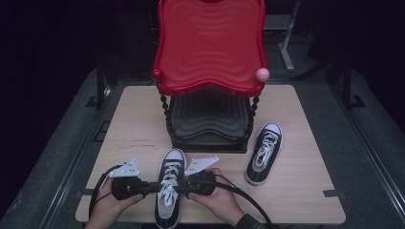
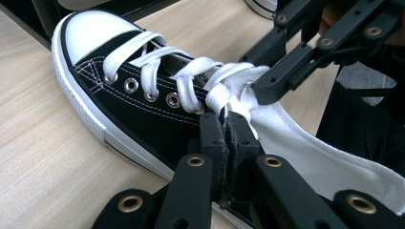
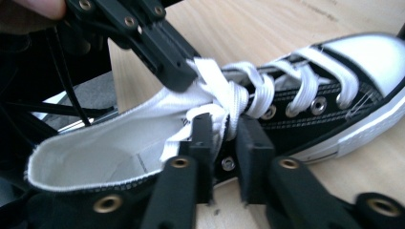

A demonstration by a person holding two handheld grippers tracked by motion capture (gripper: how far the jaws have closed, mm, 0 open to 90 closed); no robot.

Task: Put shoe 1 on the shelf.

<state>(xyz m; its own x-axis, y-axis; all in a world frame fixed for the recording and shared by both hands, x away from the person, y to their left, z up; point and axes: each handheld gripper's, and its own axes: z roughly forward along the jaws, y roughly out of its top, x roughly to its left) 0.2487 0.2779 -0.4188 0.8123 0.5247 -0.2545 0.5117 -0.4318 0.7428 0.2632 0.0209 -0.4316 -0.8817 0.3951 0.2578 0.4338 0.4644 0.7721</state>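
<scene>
A black sneaker (image 1: 168,191) lies at six o'clock on the bench (image 1: 296,200). The left gripper (image 2: 228,125) clenches its white lace (image 2: 224,93); the right gripper's (image 3: 224,131) fingers pinch the lace too.

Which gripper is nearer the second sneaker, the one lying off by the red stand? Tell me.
Right. The right gripper works the laces of the near sneaker, on the side facing the second sneaker; the left gripper sits on that shoe's far side.
</scene>
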